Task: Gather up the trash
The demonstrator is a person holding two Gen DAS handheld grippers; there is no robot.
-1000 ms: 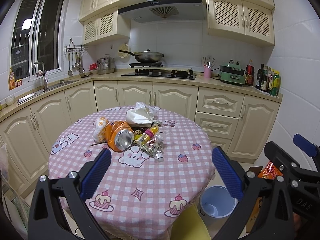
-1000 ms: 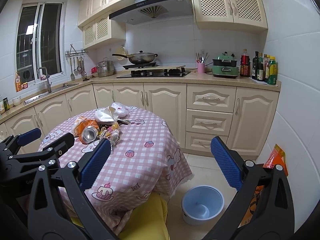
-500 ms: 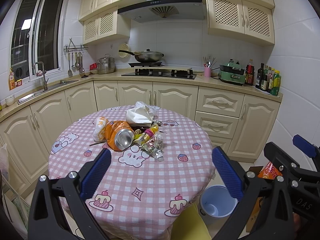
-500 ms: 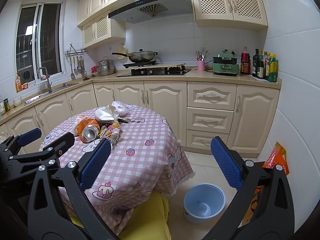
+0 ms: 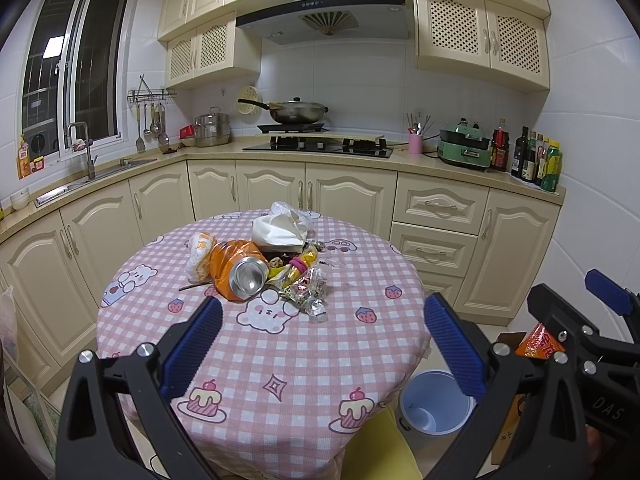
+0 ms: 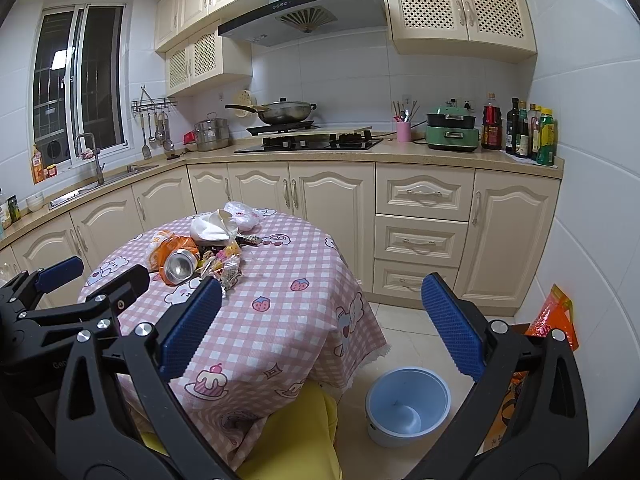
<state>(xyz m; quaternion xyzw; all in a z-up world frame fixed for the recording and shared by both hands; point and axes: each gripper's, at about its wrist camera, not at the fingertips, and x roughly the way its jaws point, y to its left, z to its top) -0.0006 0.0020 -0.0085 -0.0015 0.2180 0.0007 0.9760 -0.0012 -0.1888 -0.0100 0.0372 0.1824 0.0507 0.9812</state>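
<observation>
Your left gripper (image 5: 320, 344) hangs above the near half of the round table (image 5: 256, 364) in the left wrist view, its blue pads (image 5: 192, 354) spread wide with nothing between them. Beyond the fingertips, near the table's middle, the trash sits in one heap: a crushed orange can (image 5: 240, 270) lying on its side with its silver end facing you, a white wrapper with orange print (image 5: 199, 256) touching its left side, crumpled white paper (image 5: 278, 230) just behind, and clear crinkled candy wrappers (image 5: 308, 288) spilling to the right and front. On the floor to the right of the table stands a pale blue bin (image 5: 434, 406), upright and with nothing visible inside, and your other gripper shows at the right edge. From the right wrist view, your right gripper (image 6: 320, 328) is also fully open and holds nothing, hovering off the table's right side over the floor. You see the same heap further left on the pink checked cloth, the can (image 6: 178, 266) beside the candy wrappers (image 6: 226, 272), with your left gripper (image 6: 80, 284) low at the left edge. That blue bin (image 6: 408, 404) sits on the tiles just right of the tablecloth's hanging edge, between your open pads, near an orange bag (image 6: 554, 316) leaning at the wall
</observation>
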